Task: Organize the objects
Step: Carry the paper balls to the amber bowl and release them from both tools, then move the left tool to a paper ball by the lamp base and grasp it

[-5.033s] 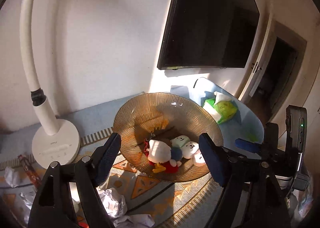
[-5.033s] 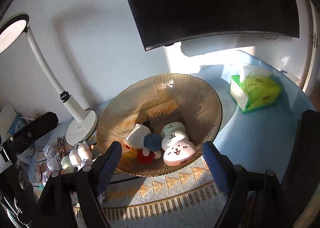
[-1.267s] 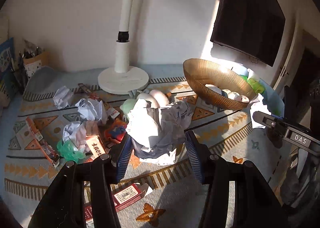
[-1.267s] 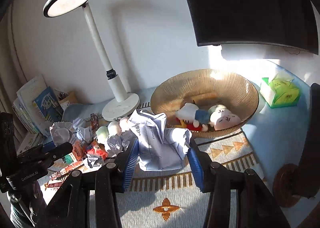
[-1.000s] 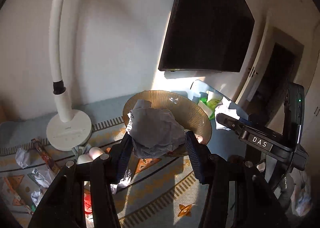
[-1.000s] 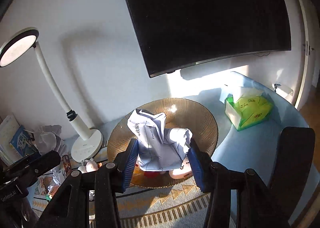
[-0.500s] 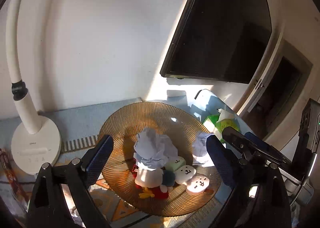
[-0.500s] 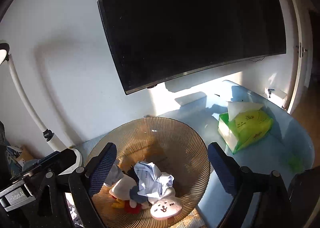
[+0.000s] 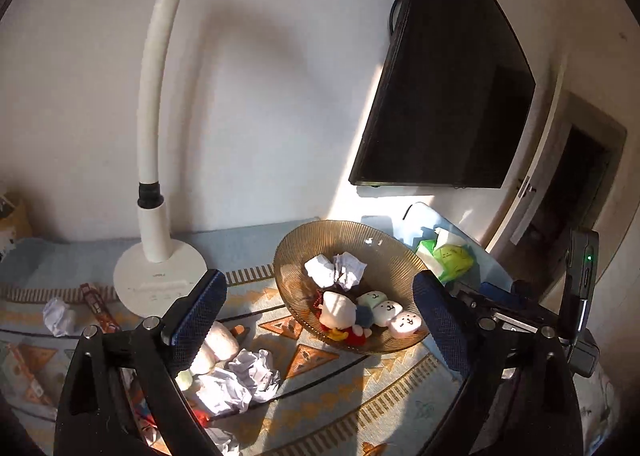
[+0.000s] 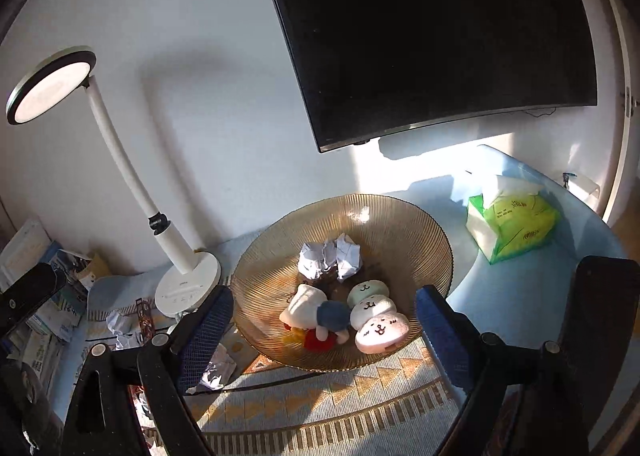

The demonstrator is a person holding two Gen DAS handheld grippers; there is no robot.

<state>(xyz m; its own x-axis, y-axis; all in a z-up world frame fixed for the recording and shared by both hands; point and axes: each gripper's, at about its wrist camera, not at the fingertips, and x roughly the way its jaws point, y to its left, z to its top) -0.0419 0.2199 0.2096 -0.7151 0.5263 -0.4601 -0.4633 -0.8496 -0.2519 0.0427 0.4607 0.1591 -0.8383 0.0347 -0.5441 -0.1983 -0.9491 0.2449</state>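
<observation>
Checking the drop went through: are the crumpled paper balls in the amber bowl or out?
In. The crumpled paper balls lie inside the amber bowl, behind the plush toys. Both grippers, left and right, are open.

White wall (image 10: 208,104) catching slanting sunlight, dark screen (image 10: 432,28) hanging above, white desk lamp (image 9: 156,160) standing on patterned tabletop (image 9: 360,400).

Ribbed, translucent amber bowl (image 10: 420,232), glossy, probably glass. Inside it: crumpled white paper (image 10: 330,256) and soft matt plush toys (image 10: 340,316). Woven patterned cloth (image 10: 340,408) at lower centre. Smooth white plastic lamp (image 10: 188,280) at left. Glossy black screen (image 10: 440,28) at upper right.
</observation>
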